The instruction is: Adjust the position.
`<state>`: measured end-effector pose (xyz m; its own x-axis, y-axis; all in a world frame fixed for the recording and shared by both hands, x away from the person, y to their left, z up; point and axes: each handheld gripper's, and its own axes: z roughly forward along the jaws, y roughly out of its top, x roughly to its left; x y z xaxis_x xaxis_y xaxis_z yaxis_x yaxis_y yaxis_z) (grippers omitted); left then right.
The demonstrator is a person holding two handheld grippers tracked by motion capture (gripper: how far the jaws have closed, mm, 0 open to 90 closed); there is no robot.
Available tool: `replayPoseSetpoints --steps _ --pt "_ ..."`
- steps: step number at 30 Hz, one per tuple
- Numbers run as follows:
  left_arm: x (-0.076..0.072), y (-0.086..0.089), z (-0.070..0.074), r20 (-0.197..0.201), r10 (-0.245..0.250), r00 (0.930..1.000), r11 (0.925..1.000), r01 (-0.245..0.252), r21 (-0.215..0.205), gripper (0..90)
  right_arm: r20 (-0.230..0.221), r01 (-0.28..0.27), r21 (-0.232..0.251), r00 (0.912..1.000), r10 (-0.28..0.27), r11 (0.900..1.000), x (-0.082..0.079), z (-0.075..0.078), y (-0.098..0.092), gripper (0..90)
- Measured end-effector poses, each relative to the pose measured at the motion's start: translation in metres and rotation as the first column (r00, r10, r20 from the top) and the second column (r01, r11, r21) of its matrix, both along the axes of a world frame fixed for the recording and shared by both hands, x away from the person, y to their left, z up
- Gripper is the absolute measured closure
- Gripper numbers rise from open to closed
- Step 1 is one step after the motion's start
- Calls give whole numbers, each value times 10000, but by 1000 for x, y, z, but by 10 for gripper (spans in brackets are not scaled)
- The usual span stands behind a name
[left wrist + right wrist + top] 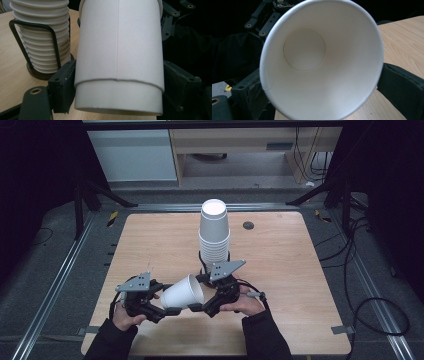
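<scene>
Where the table's near edge meets the person's dark sleeves, two hand-held tools converge on a single white paper cup, lying on its side above the wooden table, its open mouth turned toward the right. Left gripper: jaws closed on the cup's lower body near the base, one black pad on each side of the wall, as the left gripper view shows, where the side seam and the base band are plain. Right gripper: jaws bracketing the cup near its mouth; the right gripper view looks straight into the cup's interior with a black pad at each side of the rim, though whether those pads press the wall or merely stand beside it I cannot tell. Handling, by judgement: the cup is very light, thin-walled and easily crushed or ovalled; the rolled rim and the base band are its stiffest parts, so a gentle hold there is safest, while a hard squeeze at mid-body would dent it. Farther off, toward the table's middle, an upturned stack of cups stands inside a black wire holder on a round base.
</scene>
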<state>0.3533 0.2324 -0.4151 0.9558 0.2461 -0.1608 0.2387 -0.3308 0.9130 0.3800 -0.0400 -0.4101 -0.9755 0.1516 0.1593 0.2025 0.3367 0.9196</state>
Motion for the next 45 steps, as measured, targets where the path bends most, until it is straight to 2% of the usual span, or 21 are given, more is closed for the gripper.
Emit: replayPoseSetpoints --steps 8,17,33,38,45 --pt "-3 -5 1 176 -85 9998 9995 79 296 206 -220 -360 -120 9991 357 9993 1 -4 9 26" --pt "-3 -7 0 198 -143 9997 9986 133 505 205 -376 -532 -217 9979 524 9983 1 -5 8 43" --pt "-5 -7 4 403 22 9992 9973 -51 730 192 -108 -571 -130 9983 570 9983 0 -1 3 69" --pt "-5 -4 6 402 116 9991 9975 -143 688 199 -40 -468 -75 9989 467 9989 1 2 -2 72" --pt "-5 -2 7 480 222 9986 9965 -259 797 199 206 -335 -219 9992 340 9992 3 8 -7 73"
